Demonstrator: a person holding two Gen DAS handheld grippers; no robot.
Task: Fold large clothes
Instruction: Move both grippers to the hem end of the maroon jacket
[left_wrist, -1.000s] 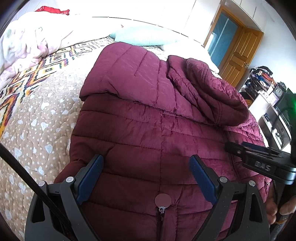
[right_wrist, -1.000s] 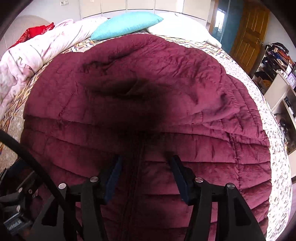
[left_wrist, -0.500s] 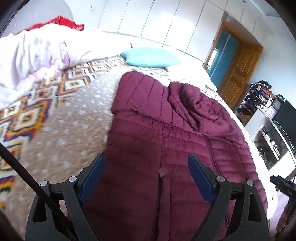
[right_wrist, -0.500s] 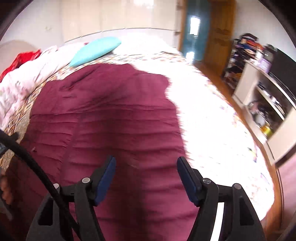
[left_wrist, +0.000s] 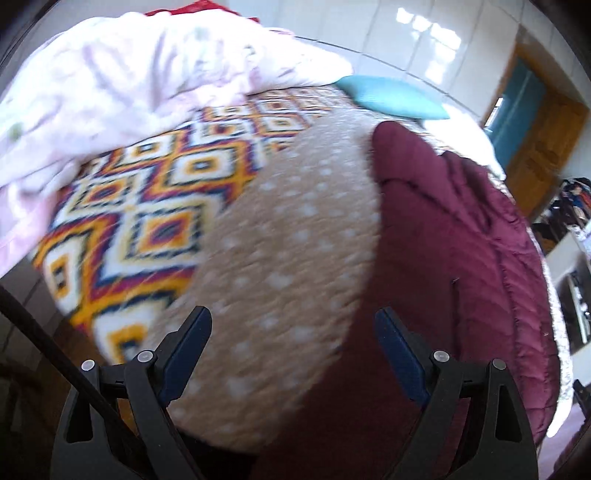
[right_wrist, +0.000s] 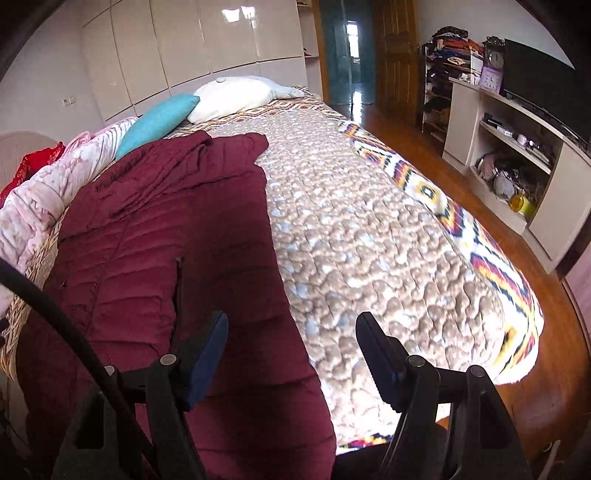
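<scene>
A maroon quilted puffer jacket lies lengthwise on the bed, its hood end toward the pillows; it also shows in the left wrist view. My left gripper is open and empty, held above the jacket's left edge and the bedspread. My right gripper is open and empty, held above the jacket's right edge near the foot of the bed. Neither touches the jacket.
The bed has a beige dotted bedspread with a colourful diamond border. A pink duvet is heaped at the left. A teal pillow and a white pillow lie at the head. A TV cabinet stands right.
Both grippers have pulled back and up from the jacket. The left view has swung left over the bedspread; the right view has swung right over the bare bed side.
</scene>
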